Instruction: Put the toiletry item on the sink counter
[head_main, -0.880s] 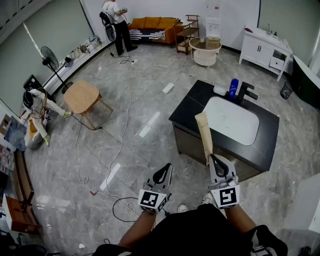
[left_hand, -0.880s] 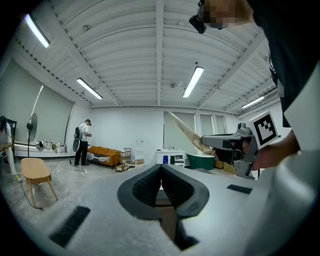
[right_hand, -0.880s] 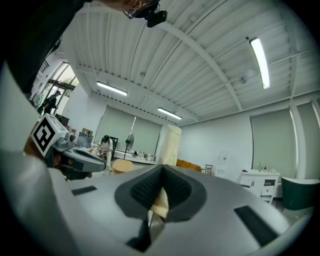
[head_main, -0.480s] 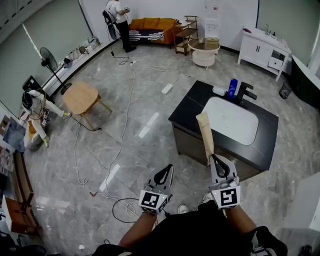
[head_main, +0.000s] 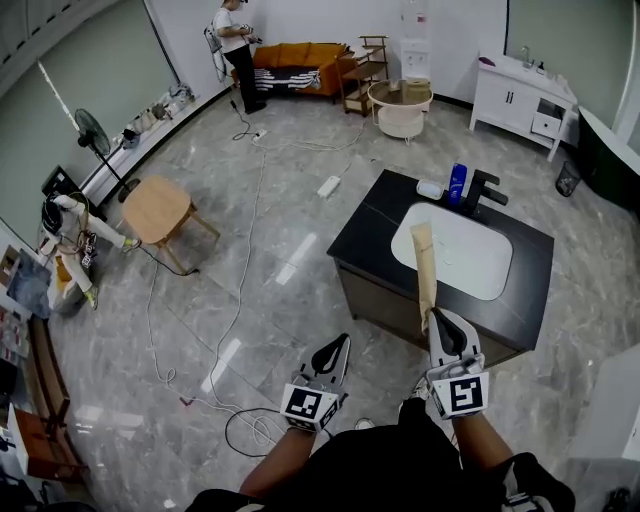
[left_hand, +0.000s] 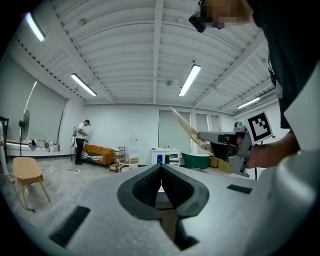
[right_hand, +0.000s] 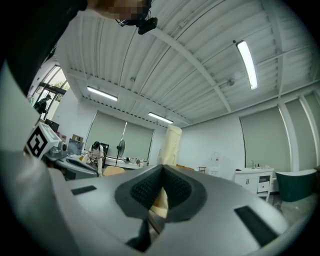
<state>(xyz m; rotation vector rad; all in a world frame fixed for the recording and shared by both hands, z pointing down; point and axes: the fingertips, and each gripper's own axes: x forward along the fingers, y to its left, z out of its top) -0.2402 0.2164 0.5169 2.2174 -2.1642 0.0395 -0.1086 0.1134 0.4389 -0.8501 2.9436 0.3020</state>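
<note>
1. Beige tube (head_main: 424, 262) clamped by its bottom end in the right claw (head_main: 433, 320). Jaws are closed on it and the tube sticks out toward 12 o'clock.
2. Left claw (head_main: 333, 348) at 9 o'clock of the right one, jaws together, empty.
3. Tube is held in the air, not yet on the black worktop (head_main: 365, 225). Its tip shows against the 9 o'clock edge of the white basin (head_main: 460, 255).
4. Blue bottle (head_main: 457, 182) stands at the basin's 12 o'clock rim.

Toiletry tube (head_main: 424, 262) sticking forward out of the right gripper (head_main: 438, 320), sink counter (head_main: 368, 228) just ahead, basin (head_main: 470, 262) beyond the tube, bottle (head_main: 457, 182) and faucet (head_main: 483, 188) behind the basin, left gripper (head_main: 331, 352) beside it, stool (head_main: 155, 208) far left.
</note>
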